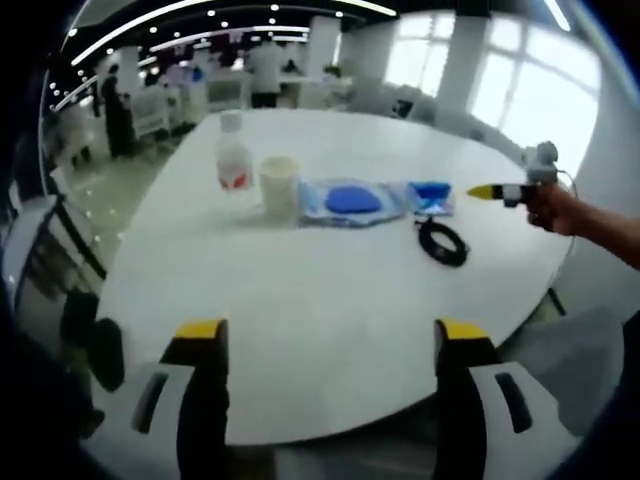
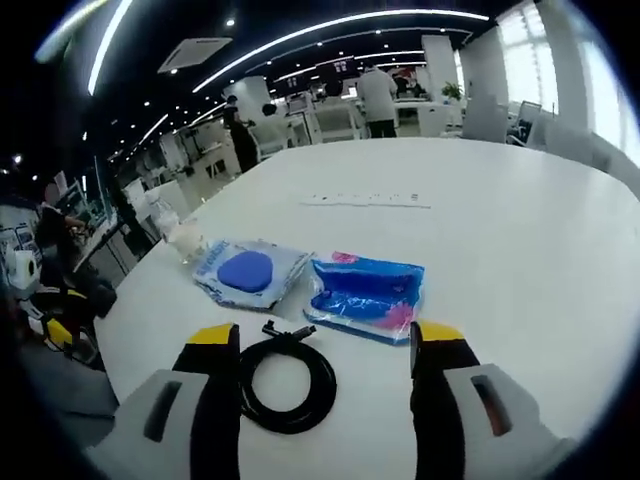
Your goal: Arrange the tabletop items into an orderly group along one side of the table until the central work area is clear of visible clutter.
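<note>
In the left gripper view the left claw [image 1: 330, 345] stands wide open, its 2 yellow-tipped jaws apart over the near edge of the white tabletop [image 1: 330, 300], holding and touching nothing. The right claw [image 2: 325, 350] is also wide open and empty in the right gripper view; its jaws flank 1 black coiled cable [image 2: 287, 382] lying on the tabletop, without gripping it. In the left gripper view that claw comes in from the right, held in a hand [image 1: 555, 208].

On the far part of the tabletop sit 1 clear bottle [image 1: 233, 152] with a red-marked label, 1 pale cup [image 1: 279, 185] just beside it, then 2 plastic packets: 1 packet with a blue round pad [image 2: 248, 270] and 1 blue-and-pink packet [image 2: 366, 293]. No writing is legible. 1 flat white strip [image 2: 366, 200] lies farther back.
</note>
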Available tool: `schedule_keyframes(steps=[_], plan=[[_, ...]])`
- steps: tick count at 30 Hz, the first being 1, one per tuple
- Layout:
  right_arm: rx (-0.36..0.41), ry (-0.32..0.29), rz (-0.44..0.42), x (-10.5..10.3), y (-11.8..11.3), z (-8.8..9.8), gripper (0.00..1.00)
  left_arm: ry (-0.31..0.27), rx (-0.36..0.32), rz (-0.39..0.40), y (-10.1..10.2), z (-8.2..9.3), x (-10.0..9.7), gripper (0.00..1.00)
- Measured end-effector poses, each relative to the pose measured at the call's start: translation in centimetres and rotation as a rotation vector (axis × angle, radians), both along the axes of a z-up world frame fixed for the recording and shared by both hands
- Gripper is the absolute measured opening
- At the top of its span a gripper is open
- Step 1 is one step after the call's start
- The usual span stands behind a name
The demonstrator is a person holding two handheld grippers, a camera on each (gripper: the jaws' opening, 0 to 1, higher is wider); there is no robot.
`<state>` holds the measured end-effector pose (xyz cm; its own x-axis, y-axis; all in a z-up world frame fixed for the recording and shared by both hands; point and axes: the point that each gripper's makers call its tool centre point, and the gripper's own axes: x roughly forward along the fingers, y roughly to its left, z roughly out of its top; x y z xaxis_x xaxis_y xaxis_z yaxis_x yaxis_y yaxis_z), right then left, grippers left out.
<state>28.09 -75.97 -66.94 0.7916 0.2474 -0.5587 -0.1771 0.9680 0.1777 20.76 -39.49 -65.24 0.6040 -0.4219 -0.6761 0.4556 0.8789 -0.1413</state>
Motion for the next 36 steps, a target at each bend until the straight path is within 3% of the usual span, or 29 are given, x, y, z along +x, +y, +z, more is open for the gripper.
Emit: schedule_keyframes(steps=[7,23,29,36], plan=[[0.0,0.032,0.017,-2.7,1.1,-0.5,0.72,0.005,-0.002,0.005,0.1,-0.2,0.1,0.83],[0.018,0.022,0.021,-6.2,2.1,-0.2,0.75,0.006,-0.006,0.005,0.3,-0.1,0.0,0.84],[0.005,0.055,0.069,-7.8,3.1,-0.9,0.75,0.01,-0.008,-0.002,0.2,-0.2,-0.1,0.83],[0.017,0.067,0.061,-8.5,2.7,-1.7,0.75,0.013,-0.005,-0.02,0.0,-0.3,-0.1,0.83]])
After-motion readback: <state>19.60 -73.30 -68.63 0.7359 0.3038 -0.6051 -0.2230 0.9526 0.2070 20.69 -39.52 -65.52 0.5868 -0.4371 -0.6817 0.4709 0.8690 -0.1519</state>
